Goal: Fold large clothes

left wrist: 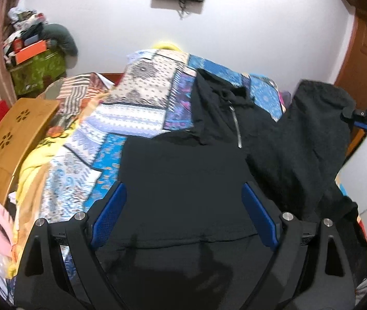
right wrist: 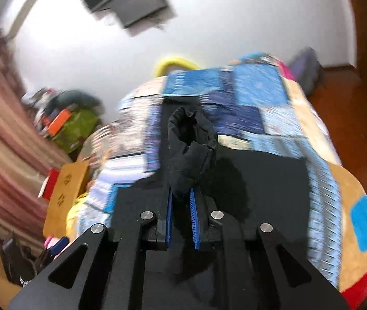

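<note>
A black zip-up hoodie (left wrist: 183,180) is lying across the patchwork bedspread (left wrist: 131,118) while the right gripper (right wrist: 182,206) is clenching its raised sleeve cuff (right wrist: 191,142) and the left gripper (left wrist: 183,214) is hanging released above the body; the bunched cuff is likely risking slipping free mid-fold.

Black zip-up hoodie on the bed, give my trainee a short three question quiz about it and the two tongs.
1. True or false: the left tongs are clamped on the black zip-up hoodie.
2. Which part do the right tongs hold? A) hood B) black sleeve cuff C) zipper
3. Fill in: the hoodie lies on a blue patchwork ____.

Key: 1 false, they stand open above the cloth. 2 B. 3 quilt.
</note>
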Action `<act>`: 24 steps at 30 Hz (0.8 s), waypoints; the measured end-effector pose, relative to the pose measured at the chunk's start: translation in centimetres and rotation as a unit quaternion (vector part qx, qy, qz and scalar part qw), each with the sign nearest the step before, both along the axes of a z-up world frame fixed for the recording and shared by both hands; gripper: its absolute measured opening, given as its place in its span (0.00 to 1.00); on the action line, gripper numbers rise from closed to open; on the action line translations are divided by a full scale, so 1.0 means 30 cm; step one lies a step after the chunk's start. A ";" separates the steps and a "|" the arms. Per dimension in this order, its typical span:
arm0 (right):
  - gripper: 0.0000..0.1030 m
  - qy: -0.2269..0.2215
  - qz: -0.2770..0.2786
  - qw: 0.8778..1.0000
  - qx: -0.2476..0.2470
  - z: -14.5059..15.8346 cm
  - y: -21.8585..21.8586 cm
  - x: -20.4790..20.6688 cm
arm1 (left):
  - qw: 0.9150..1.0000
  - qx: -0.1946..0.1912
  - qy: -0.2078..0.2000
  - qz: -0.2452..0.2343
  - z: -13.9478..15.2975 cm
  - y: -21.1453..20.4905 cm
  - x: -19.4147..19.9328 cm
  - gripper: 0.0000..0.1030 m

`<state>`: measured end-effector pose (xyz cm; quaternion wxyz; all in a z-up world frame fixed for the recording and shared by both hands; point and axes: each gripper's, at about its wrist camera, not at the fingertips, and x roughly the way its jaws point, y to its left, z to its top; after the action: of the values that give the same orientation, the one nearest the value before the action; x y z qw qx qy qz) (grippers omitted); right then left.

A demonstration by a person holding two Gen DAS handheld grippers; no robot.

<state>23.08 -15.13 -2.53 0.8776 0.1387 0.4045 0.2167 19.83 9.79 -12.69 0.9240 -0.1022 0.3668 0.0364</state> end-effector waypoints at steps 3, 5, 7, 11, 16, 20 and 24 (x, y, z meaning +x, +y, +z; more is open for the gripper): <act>0.11 -0.008 0.044 0.999 -0.010 0.007 0.148 -0.022 | 1.000 -0.006 -0.007 0.020 0.019 0.078 -0.035 0.88; 0.11 -0.001 0.076 0.997 -0.020 -0.017 0.256 -0.034 | 0.999 -0.009 -0.009 0.034 0.026 0.136 -0.066 0.88; 0.11 0.012 0.116 0.992 -0.042 -0.063 0.370 -0.057 | 0.999 -0.010 -0.008 0.049 0.026 0.191 -0.099 0.88; 0.16 0.054 0.188 0.976 -0.091 -0.164 0.529 -0.106 | 0.997 -0.018 0.000 0.073 0.009 0.278 -0.151 0.88; 0.21 0.064 0.233 0.959 -0.149 -0.216 0.599 -0.153 | 0.995 -0.049 0.020 0.086 -0.042 0.347 -0.178 0.88; 0.47 0.026 0.210 0.959 -0.188 -0.181 0.550 -0.180 | 0.992 -0.086 0.040 0.082 -0.098 0.357 -0.168 0.88; 0.57 -0.009 0.167 0.968 -0.189 -0.130 0.447 -0.192 | 0.987 -0.127 0.067 0.069 -0.164 0.336 -0.136 0.88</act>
<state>17.33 -1.73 -6.44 0.8428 -0.1016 0.4478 0.2809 15.74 19.88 -17.61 0.8722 -0.2412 0.4212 0.0599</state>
